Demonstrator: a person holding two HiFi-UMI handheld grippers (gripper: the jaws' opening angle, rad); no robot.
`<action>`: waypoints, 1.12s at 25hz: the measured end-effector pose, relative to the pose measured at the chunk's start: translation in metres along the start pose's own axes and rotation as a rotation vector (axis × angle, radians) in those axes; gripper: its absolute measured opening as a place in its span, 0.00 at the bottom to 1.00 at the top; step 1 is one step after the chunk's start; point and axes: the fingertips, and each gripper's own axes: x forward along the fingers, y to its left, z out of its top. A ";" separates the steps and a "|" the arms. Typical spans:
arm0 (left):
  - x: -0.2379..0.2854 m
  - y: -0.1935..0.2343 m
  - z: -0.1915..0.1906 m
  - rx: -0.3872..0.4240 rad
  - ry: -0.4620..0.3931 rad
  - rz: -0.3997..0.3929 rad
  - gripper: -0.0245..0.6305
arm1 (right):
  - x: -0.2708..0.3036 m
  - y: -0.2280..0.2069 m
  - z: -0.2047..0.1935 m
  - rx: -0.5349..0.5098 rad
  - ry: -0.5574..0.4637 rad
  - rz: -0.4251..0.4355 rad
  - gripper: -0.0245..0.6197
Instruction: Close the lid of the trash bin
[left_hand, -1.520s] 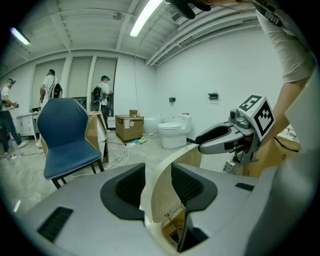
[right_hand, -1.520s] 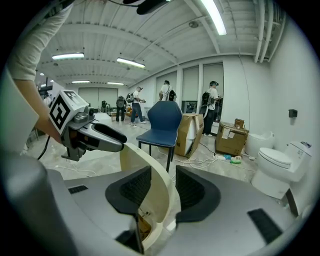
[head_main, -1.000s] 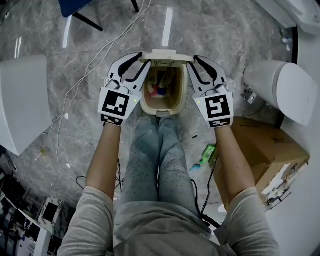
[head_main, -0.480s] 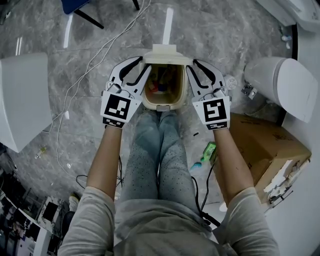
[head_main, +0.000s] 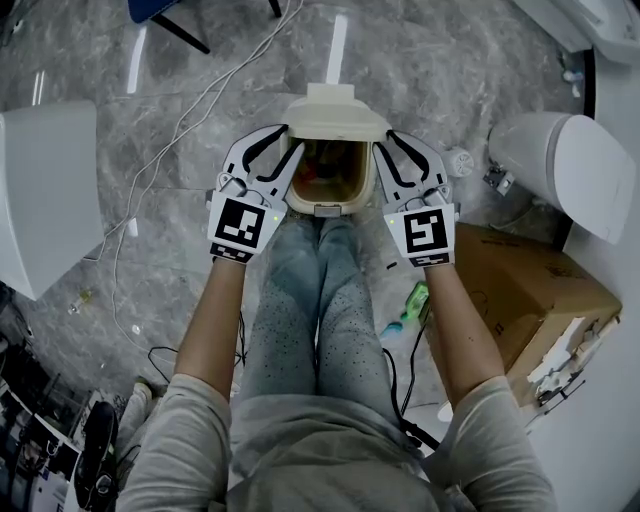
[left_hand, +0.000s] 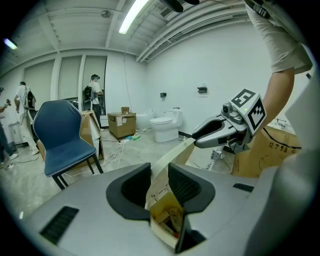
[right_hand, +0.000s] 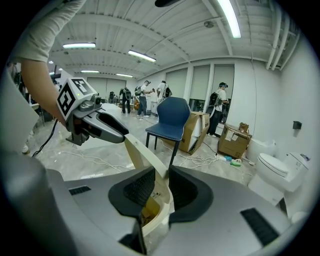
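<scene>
A beige trash bin (head_main: 348, 206) stands on the floor just beyond the person's knees, with scraps of rubbish inside. Its lid (head_main: 336, 110) is hinged at the far side and tilts forward over the opening. My left gripper (head_main: 289, 139) is shut on the lid's left edge, and my right gripper (head_main: 383, 140) is shut on its right edge. In the left gripper view the lid (left_hand: 172, 154) runs between the pads of that gripper (left_hand: 159, 173). The right gripper view shows the lid (right_hand: 143, 151) pinched the same way by the right gripper (right_hand: 161, 184).
A white toilet (head_main: 562, 172) and a cardboard box (head_main: 528, 292) stand to the right. A white cabinet (head_main: 42, 200) stands at the left. Cables (head_main: 172, 150) trail over the grey floor, and a blue chair (head_main: 162, 14) is beyond. A green bottle (head_main: 416, 300) lies beside the legs.
Both grippers have drawn back toward the person with the lid between them. The lid has tipped forward from nearly upright, so more of its top now shows.
</scene>
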 end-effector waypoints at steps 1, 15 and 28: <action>-0.001 -0.002 -0.001 -0.002 0.000 -0.002 0.22 | -0.001 0.001 -0.001 -0.003 0.001 0.002 0.20; -0.014 -0.023 -0.024 0.003 0.041 -0.015 0.21 | -0.015 0.025 -0.022 -0.075 0.030 0.024 0.20; -0.021 -0.039 -0.048 -0.009 0.070 -0.051 0.21 | -0.021 0.041 -0.040 -0.115 0.055 0.026 0.20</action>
